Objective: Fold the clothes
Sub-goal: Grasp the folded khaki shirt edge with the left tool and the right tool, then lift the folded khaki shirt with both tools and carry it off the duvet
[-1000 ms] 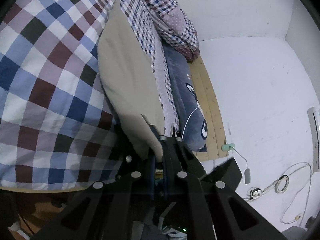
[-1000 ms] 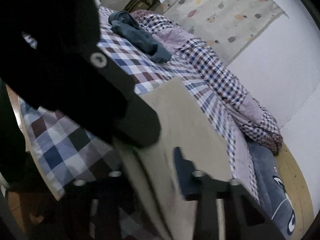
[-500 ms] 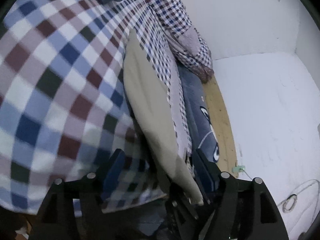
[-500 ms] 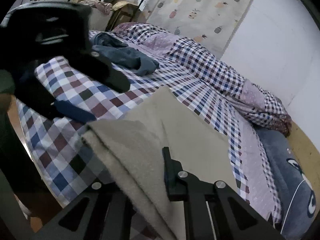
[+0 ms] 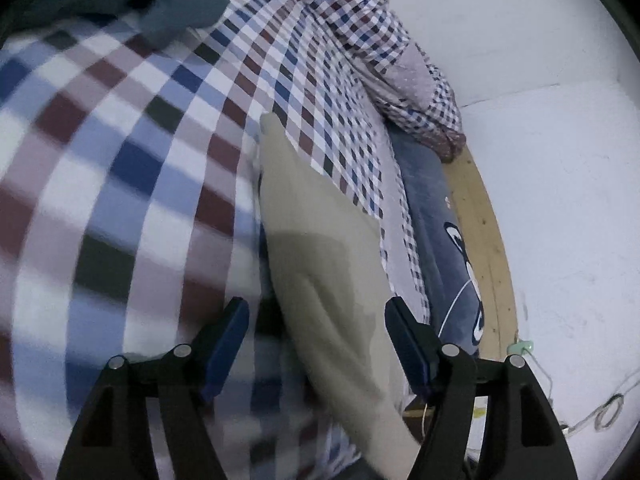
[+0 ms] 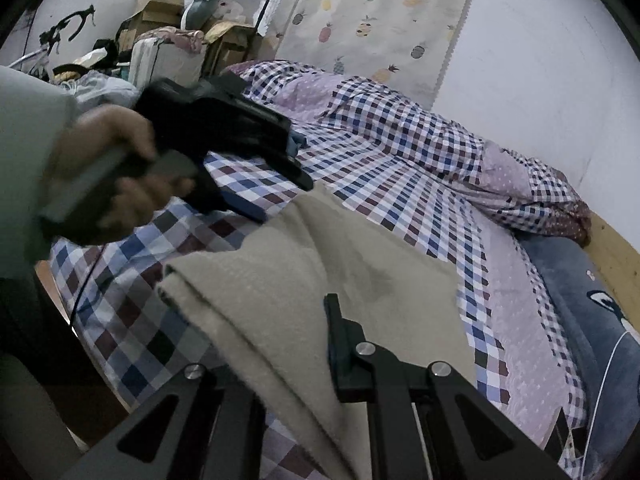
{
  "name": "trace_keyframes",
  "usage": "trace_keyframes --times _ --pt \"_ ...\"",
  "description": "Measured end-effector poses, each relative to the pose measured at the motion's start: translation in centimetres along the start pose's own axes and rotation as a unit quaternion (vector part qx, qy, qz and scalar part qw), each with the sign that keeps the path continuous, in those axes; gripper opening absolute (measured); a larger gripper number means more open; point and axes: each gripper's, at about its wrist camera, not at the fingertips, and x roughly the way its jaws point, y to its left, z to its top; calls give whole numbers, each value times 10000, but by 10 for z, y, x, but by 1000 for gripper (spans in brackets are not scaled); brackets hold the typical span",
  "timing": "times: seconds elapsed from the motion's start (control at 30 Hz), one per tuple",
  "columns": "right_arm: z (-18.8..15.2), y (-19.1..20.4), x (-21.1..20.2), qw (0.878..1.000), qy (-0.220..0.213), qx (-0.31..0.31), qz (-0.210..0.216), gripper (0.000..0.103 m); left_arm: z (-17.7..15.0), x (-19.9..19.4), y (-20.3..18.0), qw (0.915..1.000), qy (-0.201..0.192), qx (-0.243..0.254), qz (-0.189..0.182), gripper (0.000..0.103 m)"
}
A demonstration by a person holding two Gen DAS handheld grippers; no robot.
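My left gripper (image 5: 316, 328) is gaping wide; the folded beige knit garment (image 6: 304, 280) is hiding my right gripper's (image 6: 280, 344) grip, so I cannot tell

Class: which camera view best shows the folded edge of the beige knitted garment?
The right wrist view: the beige knitted garment shows its doubled, rolled edge and texture clearly. The left wrist view shows it only as a smooth, narrow strip, partly shadowed.

Both wrist views close over bed (image 5: 120, 160)
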Motion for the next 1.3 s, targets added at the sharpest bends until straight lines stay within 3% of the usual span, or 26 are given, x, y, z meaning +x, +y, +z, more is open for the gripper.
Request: trace_keyframes --times 0.1,0.4,0.47,0.53,0.7,1.0,1.3 --pt "-2 0 -4 10000 -3 63 35 7 20 20 -3 9999 74 57 -127 74" --pt "-7 -8 -9 9998 3 201 68 7 61 63 -21 9961 571 676 -33 72" --pt "-8 -10 -10 9997 26 237 63 7 67 70 -23 9945 687 792 -19 62" --pt "-9 -11 -11 9996 46 270 52 7 71 72 -24 9943 708 803 11 31" --pt "-11 -13 -14 9994 81 327 22 7 73 67 -32 9935 571 978 83 18" --pt "5 -25 -44 9977 -241 627 123 6 67 0 -90 9929 -158 1174 -108 16" --pt "59 -21 -77 9918 -891 711 571 6 69 -146 -124 9868 -1222 1048 -156 16"
